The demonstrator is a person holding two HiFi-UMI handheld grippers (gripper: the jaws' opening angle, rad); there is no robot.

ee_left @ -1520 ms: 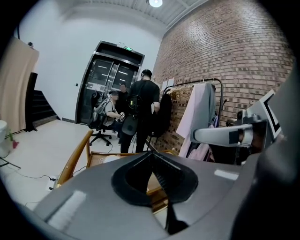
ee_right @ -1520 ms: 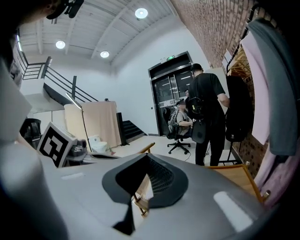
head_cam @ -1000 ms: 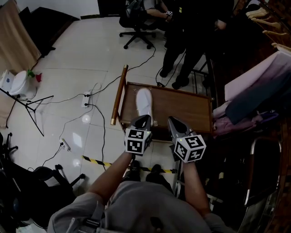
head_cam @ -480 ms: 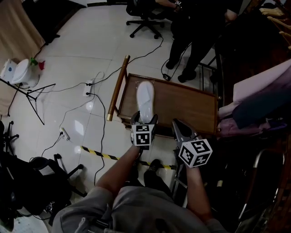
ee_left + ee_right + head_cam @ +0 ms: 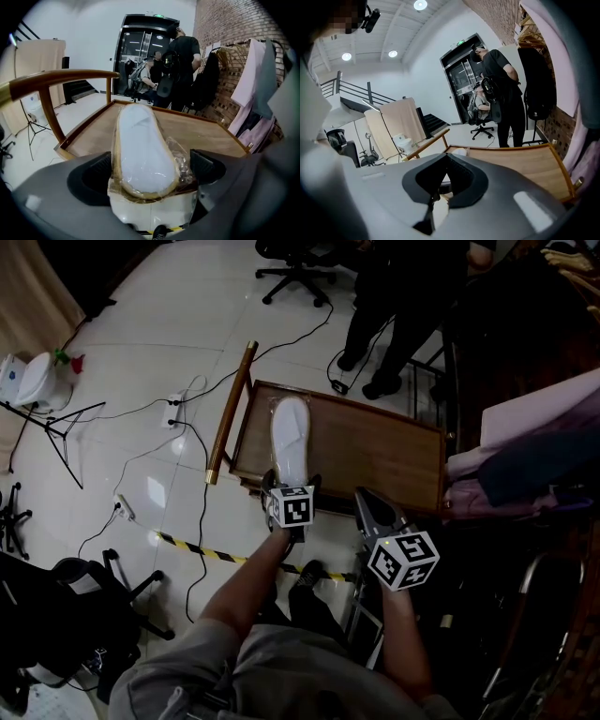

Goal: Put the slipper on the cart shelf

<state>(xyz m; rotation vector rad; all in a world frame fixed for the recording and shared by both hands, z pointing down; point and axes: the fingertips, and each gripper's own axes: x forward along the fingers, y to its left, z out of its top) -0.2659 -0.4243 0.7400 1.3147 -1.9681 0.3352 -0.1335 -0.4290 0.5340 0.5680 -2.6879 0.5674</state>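
In the head view, the slipper (image 5: pixel 289 435) lay lengthwise on the left part of the wooden cart shelf (image 5: pixel 375 451), its near end at the shelf's near edge. The left hand-held gripper (image 5: pixel 291 481) sat at that end, and the right hand-held gripper (image 5: pixel 372 509) hovered just right of it, over the near rim. The cart's handle (image 5: pixel 230 409) ran along the left side, cables (image 5: pixel 202 474) trailed over the floor, and people (image 5: pixel 380 306) stood beyond the far edge. In the left gripper view, the jaws had just been opening and stood wide; the slipper (image 5: pixel 140 150), wrapped in clear plastic, lay between the left hand-held gripper (image 5: pixel 152 171) pads (image 5: pixel 99 174), which looked clear of its sides. In the right gripper view, the right hand-held gripper (image 5: pixel 446 171) looked narrow, jaws together with nothing between them, aimed across the shelf (image 5: pixel 525 166) toward a person (image 5: pixel 506 89) and hanging clothes (image 5: pixel 548 61) on the right.
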